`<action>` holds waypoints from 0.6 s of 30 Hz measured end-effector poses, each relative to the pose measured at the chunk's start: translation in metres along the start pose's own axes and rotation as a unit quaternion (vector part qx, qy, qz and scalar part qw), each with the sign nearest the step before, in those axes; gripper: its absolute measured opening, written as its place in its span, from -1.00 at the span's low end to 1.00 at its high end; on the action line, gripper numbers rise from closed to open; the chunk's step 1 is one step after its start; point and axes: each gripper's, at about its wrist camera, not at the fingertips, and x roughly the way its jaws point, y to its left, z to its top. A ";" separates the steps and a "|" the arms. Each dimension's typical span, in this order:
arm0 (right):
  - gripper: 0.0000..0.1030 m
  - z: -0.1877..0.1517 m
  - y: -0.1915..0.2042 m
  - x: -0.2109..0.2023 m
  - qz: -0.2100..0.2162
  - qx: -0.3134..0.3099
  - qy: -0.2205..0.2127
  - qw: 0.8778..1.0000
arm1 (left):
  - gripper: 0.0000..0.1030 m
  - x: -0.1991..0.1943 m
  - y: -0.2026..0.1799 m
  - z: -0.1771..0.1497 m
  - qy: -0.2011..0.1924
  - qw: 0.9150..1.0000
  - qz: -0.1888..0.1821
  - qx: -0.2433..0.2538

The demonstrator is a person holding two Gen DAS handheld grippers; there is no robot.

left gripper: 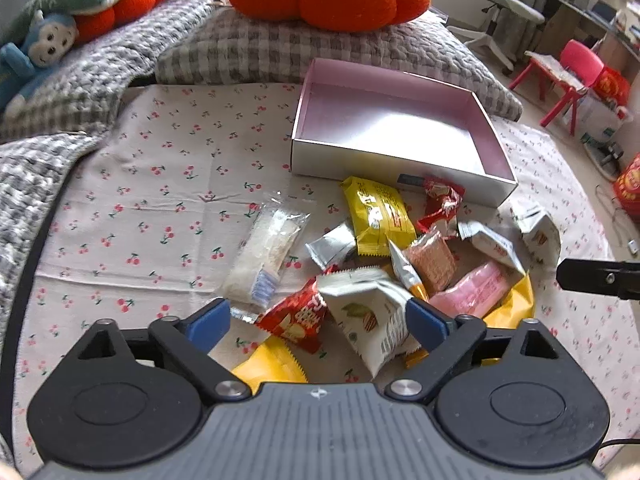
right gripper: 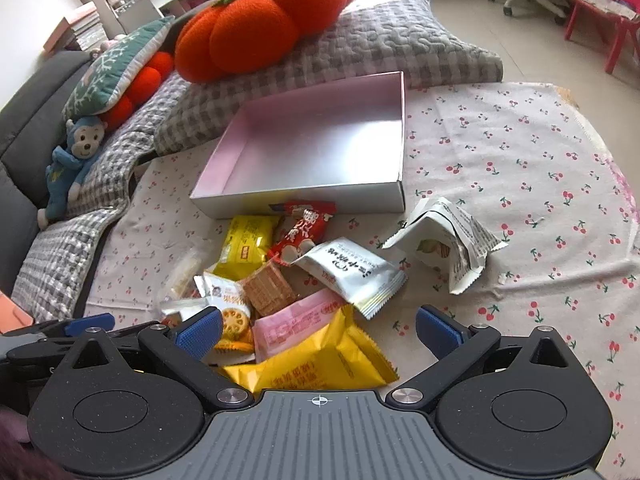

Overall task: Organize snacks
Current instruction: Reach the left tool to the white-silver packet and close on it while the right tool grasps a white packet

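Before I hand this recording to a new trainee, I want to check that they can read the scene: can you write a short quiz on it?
1. True or false: the pink-lined box already holds snacks.
2. Which packet lies apart from the pile, on the cherry-print cloth? A) pink packet B) white packet with green and red print C) red packet
3. Fill in: the orange pumpkin cushion rests on a grey ___ pillow.

Key
1. False: the box is empty, and the snacks lie on the cloth in front of it.
2. B: the white packet lies to the right of the pile.
3. Checked.
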 end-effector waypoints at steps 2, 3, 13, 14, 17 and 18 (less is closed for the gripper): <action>0.98 0.000 -0.004 0.005 0.005 0.010 -0.002 1.000 | 0.65 0.003 0.003 0.001 -0.005 1.000 -0.013 -0.001; 0.98 -0.001 -0.007 0.008 0.012 0.018 -0.004 1.000 | 0.58 0.005 0.005 0.000 -0.007 1.000 -0.024 -0.004; 0.83 0.009 -0.018 0.037 -0.005 0.055 0.013 0.998 | 0.06 0.020 0.018 0.008 0.011 0.996 -0.087 -0.027; 0.80 0.011 -0.018 0.039 -0.008 0.057 0.013 0.998 | 0.00 0.021 0.019 0.009 0.015 0.995 -0.093 -0.031; 0.75 0.015 -0.018 0.046 -0.017 0.060 0.016 0.998 | -0.05 0.022 0.021 0.010 0.024 0.993 -0.105 -0.041; 0.73 0.016 -0.018 0.049 -0.021 0.061 0.017 0.998 | -0.06 0.022 0.021 0.010 0.028 0.993 -0.109 -0.044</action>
